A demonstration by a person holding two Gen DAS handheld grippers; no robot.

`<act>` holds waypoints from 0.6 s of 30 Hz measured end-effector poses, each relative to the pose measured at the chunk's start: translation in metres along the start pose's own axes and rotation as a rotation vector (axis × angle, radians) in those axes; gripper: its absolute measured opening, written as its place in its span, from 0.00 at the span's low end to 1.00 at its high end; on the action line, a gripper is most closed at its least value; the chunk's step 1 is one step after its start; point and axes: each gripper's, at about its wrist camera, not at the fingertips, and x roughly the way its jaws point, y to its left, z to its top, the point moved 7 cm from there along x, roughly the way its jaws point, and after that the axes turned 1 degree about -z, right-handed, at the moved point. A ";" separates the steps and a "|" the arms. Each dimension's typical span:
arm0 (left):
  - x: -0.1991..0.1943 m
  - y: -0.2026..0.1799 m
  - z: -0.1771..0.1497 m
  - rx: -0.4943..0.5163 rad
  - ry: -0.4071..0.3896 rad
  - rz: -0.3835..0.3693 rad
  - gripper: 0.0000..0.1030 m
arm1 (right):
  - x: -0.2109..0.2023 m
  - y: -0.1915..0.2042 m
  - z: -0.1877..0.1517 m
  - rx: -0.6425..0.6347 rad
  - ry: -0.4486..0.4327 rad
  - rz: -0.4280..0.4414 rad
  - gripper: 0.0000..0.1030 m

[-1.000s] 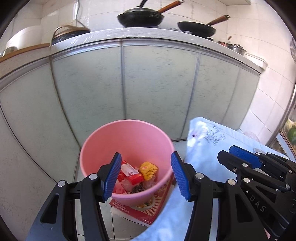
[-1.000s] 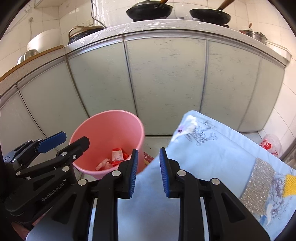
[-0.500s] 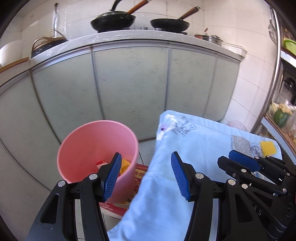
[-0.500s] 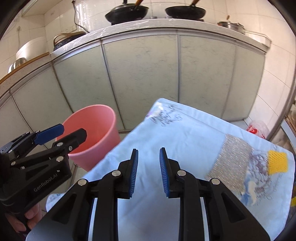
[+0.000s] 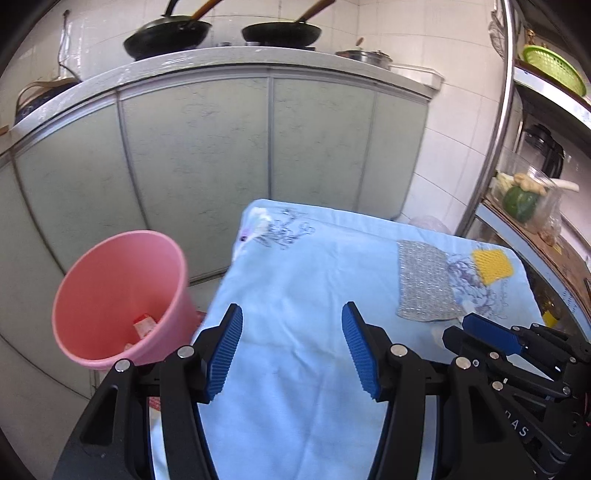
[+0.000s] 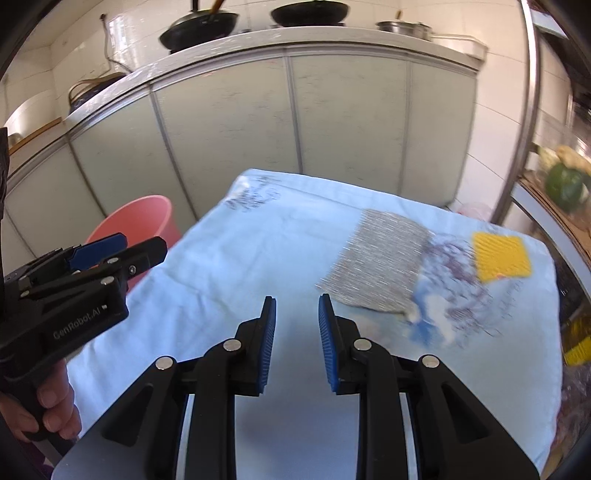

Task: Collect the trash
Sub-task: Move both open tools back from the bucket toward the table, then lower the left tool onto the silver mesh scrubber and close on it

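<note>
A pink bucket [image 5: 118, 295] with scraps inside stands on the floor left of a table under a light blue cloth [image 5: 314, 369]. On the cloth's far right lie a silver bubble-wrap piece [image 5: 424, 284] and a yellow foam net [image 5: 493, 266]. My left gripper [image 5: 291, 321] hovers over the cloth's middle, its jaws opening with nothing between them. My right gripper [image 6: 297, 314] hangs over the cloth, open by a narrow gap and empty, just short of the silver piece [image 6: 380, 258]. The yellow net [image 6: 500, 256] lies beyond it. The bucket [image 6: 136, 218] shows behind the left gripper [image 6: 125, 247].
Grey-green cabinet doors [image 5: 221, 155] under a counter with two black woks [image 5: 166, 35] close off the back. A metal shelf rack [image 5: 491, 155] holding a green vegetable [image 5: 521, 203] stands at the right. A red box [image 5: 155, 402] lies under the bucket. A hand [image 6: 55, 406] grips the left handle.
Both grippers have swung right, from over the pink bucket to over the blue cloth. The bucket has slid to the left of both views. The silver piece and yellow net have come into sight.
</note>
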 end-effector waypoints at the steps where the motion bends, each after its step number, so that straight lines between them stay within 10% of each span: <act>1: 0.002 -0.006 0.000 0.008 0.004 -0.012 0.59 | -0.002 -0.007 -0.002 0.010 0.000 -0.010 0.23; 18: 0.037 -0.096 -0.004 0.151 0.090 -0.173 0.66 | -0.011 -0.095 -0.031 0.136 0.011 -0.116 0.24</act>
